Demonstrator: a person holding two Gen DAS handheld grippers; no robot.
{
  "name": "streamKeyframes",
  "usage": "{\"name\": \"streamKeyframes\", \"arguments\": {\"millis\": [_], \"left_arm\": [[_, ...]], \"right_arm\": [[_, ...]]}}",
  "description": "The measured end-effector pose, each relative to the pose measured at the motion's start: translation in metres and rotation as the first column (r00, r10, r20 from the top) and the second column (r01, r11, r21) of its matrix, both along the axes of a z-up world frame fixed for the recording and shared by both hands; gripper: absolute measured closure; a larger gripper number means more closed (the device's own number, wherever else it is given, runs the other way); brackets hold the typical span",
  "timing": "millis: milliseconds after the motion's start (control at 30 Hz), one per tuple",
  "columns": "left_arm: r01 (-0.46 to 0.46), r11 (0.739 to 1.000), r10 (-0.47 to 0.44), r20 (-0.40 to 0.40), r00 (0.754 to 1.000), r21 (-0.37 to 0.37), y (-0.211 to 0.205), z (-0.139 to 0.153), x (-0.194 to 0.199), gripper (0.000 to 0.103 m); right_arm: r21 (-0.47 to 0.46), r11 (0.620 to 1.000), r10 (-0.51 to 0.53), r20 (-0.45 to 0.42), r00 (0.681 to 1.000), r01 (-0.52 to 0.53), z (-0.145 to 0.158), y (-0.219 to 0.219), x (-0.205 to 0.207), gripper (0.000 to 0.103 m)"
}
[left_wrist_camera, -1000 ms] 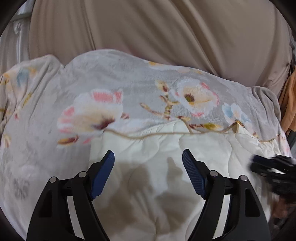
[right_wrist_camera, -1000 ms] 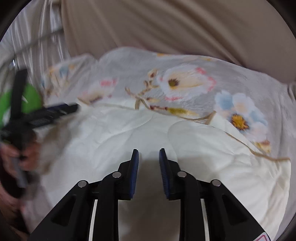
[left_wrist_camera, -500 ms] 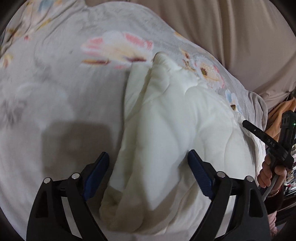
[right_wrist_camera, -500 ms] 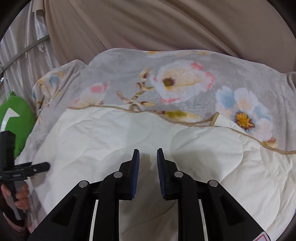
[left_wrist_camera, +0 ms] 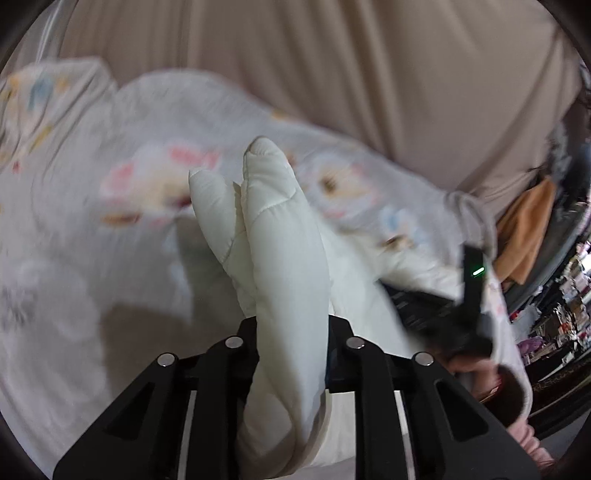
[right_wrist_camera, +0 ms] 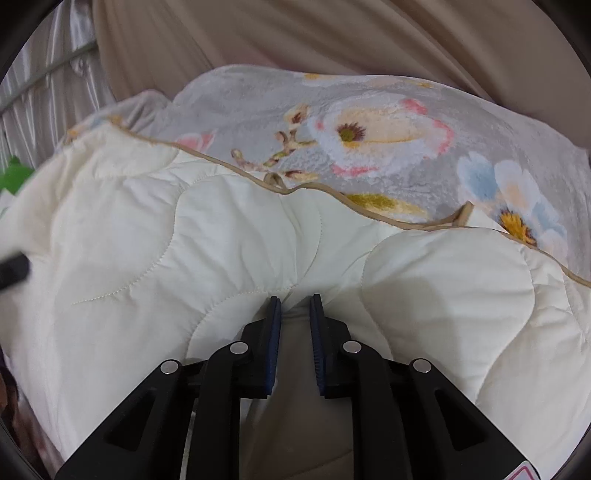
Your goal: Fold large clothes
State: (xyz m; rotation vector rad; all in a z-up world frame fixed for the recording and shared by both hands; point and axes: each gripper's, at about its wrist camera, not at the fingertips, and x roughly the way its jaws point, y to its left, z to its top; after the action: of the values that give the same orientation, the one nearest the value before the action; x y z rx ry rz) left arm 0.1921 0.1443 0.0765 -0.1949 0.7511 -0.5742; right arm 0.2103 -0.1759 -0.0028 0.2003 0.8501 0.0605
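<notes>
The large piece is a quilt with a cream quilted backing (right_wrist_camera: 221,236) and a grey flowered face (right_wrist_camera: 369,129), edged in tan piping (right_wrist_camera: 236,168). In the left wrist view my left gripper (left_wrist_camera: 291,325) is closing on a thick doubled fold of the cream side (left_wrist_camera: 280,229), which stands up between the jaws and hides the pads. My right gripper (right_wrist_camera: 295,314) is pressed into the cream backing. Its jaws are closing, nearly together, with a small pucker of fabric between the tips. It also shows blurred at the right of the left wrist view (left_wrist_camera: 443,314), held by a hand (left_wrist_camera: 476,373).
Beige drapery (right_wrist_camera: 295,29) hangs behind the quilt. An orange cloth (left_wrist_camera: 524,229) and cluttered shelves (left_wrist_camera: 569,306) lie off to the right. Something green (right_wrist_camera: 14,177) shows at the far left, next to silvery pleated fabric (right_wrist_camera: 44,88).
My left gripper went from wide open over the cream fold to shut on it, and it lifted the fold. My right gripper sank onto the backing and its jaws narrowed slightly.
</notes>
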Motion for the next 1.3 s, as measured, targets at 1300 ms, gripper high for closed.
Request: {"name": "streamKeyframes", "arguments": {"millis": [1300], "left_arm": [[0.427, 0.764, -0.526, 0.085, 0.846, 0.483, -0.367, -0.071, -0.127, 0.081]], "right_arm": [[0.379, 0.888, -0.311, 0.082, 0.947, 0.259, -0.006, -0.143, -0.331, 0.085]]}}
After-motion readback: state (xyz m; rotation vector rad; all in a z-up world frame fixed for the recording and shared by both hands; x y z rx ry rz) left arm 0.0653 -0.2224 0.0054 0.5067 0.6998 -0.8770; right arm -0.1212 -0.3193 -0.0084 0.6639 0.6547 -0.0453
